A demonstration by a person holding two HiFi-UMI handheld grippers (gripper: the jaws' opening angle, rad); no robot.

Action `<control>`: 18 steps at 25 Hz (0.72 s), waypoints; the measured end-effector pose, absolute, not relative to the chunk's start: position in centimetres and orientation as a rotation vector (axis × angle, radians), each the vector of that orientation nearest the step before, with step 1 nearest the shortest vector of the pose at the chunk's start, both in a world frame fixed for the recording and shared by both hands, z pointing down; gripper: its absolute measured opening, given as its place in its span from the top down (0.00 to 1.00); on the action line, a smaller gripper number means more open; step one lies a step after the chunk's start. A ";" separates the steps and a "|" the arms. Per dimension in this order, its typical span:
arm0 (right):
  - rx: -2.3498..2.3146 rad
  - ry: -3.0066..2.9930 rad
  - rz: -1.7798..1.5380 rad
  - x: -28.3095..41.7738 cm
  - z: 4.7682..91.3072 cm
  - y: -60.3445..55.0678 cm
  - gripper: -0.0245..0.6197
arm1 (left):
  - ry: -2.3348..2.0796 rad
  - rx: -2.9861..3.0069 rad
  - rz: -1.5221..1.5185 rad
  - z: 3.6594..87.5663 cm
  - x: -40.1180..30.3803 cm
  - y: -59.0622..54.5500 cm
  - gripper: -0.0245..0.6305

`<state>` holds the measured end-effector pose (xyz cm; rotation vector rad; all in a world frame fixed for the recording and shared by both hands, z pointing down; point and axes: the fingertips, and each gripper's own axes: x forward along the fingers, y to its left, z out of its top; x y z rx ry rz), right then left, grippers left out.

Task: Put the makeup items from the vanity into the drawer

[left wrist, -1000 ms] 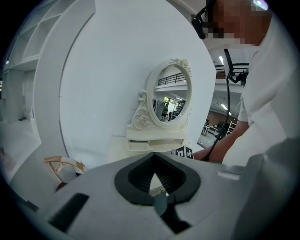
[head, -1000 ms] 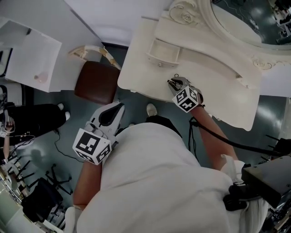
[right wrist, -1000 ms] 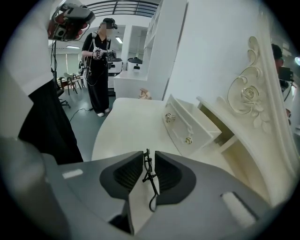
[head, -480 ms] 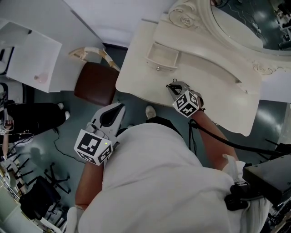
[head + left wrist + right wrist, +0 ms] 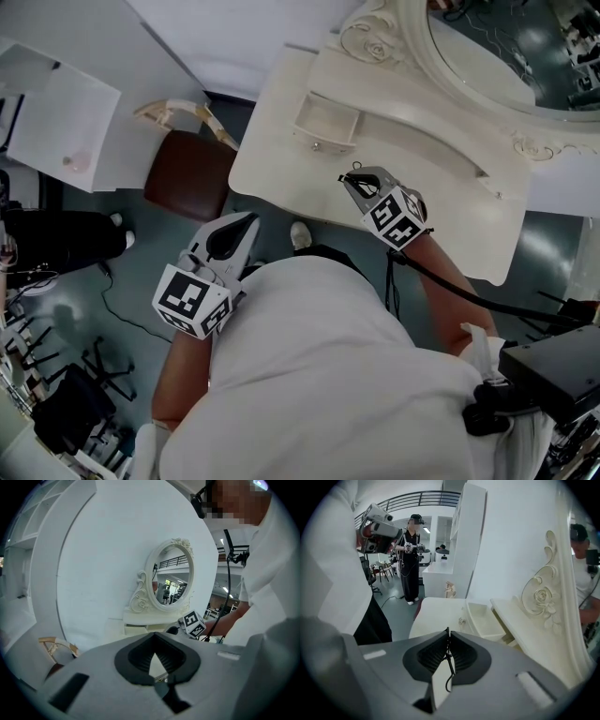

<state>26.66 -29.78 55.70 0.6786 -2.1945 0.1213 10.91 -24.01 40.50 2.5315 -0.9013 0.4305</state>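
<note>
The white vanity (image 5: 272, 159) has a small drawer (image 5: 323, 122) standing open on its raised shelf; the same drawer (image 5: 485, 620) looks empty in the right gripper view. My right gripper (image 5: 354, 178) hovers over the vanity top just in front of the drawer, shut on a thin black wire-like item (image 5: 449, 667) that runs down the seam of its jaws. My left gripper (image 5: 239, 230) hangs off the vanity's front edge, above the floor, shut with nothing in it. No other makeup items show on the vanity.
An oval mirror (image 5: 487, 47) in a carved frame stands at the back of the vanity. A brown stool (image 5: 187, 173) sits left of it. A white cabinet (image 5: 56, 112) is at the far left. Another person (image 5: 410, 559) stands across the room.
The head view has shifted slightly. The right gripper stays in front of the open drawer, nearly where it was. The left gripper has not moved.
</note>
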 end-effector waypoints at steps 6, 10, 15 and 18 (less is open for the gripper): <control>0.680 -2.233 0.076 26.0 52.8 -33.3 0.93 | -0.913 2.523 0.427 40.4 11.0 -24.1 0.96; 0.675 -2.246 0.067 25.6 52.3 -36.1 0.93 | -0.938 2.507 0.430 40.4 10.7 -24.1 0.96; 0.645 -2.247 0.067 24.7 53.2 -38.9 0.93 | -0.993 2.476 0.434 40.6 9.5 -24.3 0.96; 0.630 -2.247 0.076 24.1 53.7 -40.3 0.93 | -1.035 2.450 0.426 40.6 8.4 -24.5 0.96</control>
